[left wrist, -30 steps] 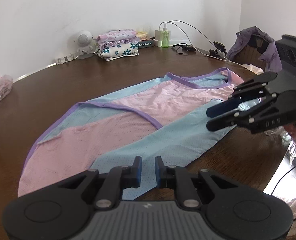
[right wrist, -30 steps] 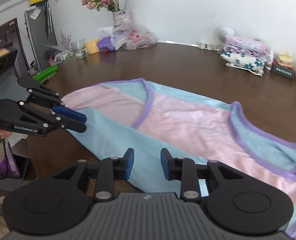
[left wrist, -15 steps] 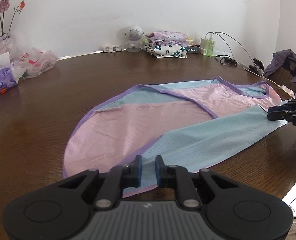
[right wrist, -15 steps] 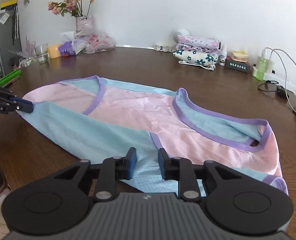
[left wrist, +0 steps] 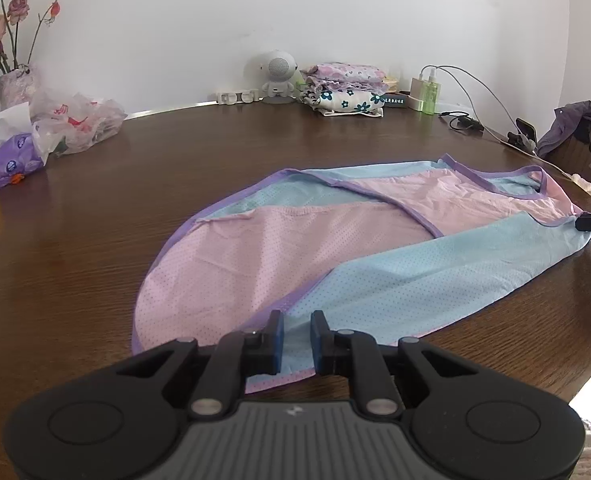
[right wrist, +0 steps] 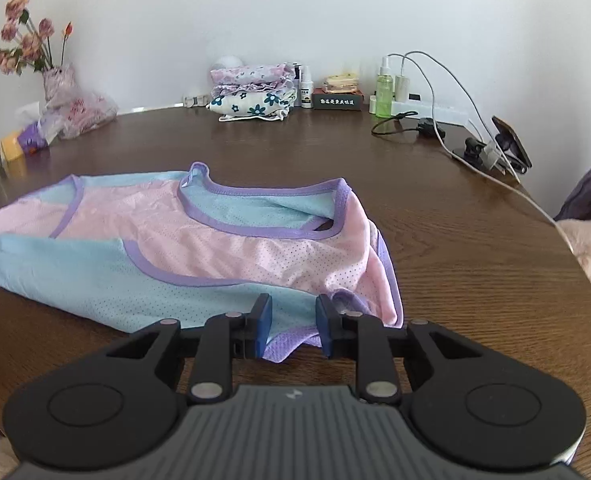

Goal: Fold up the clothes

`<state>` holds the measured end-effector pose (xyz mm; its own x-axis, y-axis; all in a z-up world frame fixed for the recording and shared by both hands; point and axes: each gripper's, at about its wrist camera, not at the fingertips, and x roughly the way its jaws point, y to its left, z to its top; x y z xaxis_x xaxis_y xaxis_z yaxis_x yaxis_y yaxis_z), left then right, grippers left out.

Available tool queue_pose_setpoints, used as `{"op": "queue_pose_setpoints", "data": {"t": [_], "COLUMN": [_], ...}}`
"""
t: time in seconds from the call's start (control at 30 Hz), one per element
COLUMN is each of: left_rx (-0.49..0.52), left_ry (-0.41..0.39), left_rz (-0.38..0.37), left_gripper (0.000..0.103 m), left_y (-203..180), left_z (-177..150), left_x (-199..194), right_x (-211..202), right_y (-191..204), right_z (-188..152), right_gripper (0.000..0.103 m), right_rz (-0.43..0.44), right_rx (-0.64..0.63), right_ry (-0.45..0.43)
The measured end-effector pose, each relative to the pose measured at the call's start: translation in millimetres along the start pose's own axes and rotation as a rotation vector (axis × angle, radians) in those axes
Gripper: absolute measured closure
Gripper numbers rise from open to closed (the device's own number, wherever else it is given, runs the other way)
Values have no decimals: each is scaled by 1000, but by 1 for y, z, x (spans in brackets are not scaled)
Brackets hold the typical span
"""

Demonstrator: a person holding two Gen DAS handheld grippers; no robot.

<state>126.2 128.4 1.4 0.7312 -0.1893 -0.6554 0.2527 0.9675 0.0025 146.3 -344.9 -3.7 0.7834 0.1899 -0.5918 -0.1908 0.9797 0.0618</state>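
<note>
A sleeveless mesh top [left wrist: 335, 248] in pink and light blue with purple trim lies spread flat on the round dark wooden table [left wrist: 95, 240]. My left gripper [left wrist: 296, 336] hovers low over the top's hem end at the near edge. Its jaws stand a narrow gap apart, and the cloth lies flat under them, unpinched. In the right wrist view my right gripper [right wrist: 293, 322] is at the shoulder end of the top [right wrist: 215, 248]. A purple strap lies between its parted fingers, and the pads do not press on it. The right gripper's tip [left wrist: 579, 224] shows at the far right of the left wrist view.
A stack of folded clothes [right wrist: 251, 92] sits at the back by the wall. A vase of flowers [left wrist: 13, 84] and plastic bags [left wrist: 79, 120] stand back left. Cables and bottles [right wrist: 399, 92] and a phone on a stand [right wrist: 511, 144] are back right. A purple garment [left wrist: 575, 128] hangs beyond the right edge.
The two grippers, close together a second ago, have moved apart along the near edge, left to the hem end and right to the shoulder end. The right jaws have narrowed slightly.
</note>
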Motion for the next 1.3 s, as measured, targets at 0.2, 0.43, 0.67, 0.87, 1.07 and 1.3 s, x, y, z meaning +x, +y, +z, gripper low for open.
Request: {"op": "queue_pose_setpoints", "data": {"t": [0.2, 0.43, 0.67, 0.87, 1.07, 1.3], "left_rx": [-11, 6, 124, 267, 346, 475], "left_ry": [14, -47, 45, 182, 283, 382], "left_rz": [-6, -90, -189, -169, -188, -317], "left_gripper": [82, 8, 5, 5, 43, 59], "left_y": [-1, 0, -12, -28, -17, -19], "left_z": [6, 60, 139, 180, 196, 201], "left_x": [-2, -24, 14, 89, 152, 189], "right_x": [-10, -23, 35, 90, 129, 153], "right_y": [2, 6, 6, -18, -24, -19], "right_z": [8, 65, 126, 147, 158, 166], "right_gripper": [78, 19, 1, 15, 53, 78], "right_rz": [47, 180, 54, 89, 160, 255], "right_rx": [46, 53, -258, -329, -360, -415], "right_ry": [-33, -51, 125, 316, 456, 579]}}
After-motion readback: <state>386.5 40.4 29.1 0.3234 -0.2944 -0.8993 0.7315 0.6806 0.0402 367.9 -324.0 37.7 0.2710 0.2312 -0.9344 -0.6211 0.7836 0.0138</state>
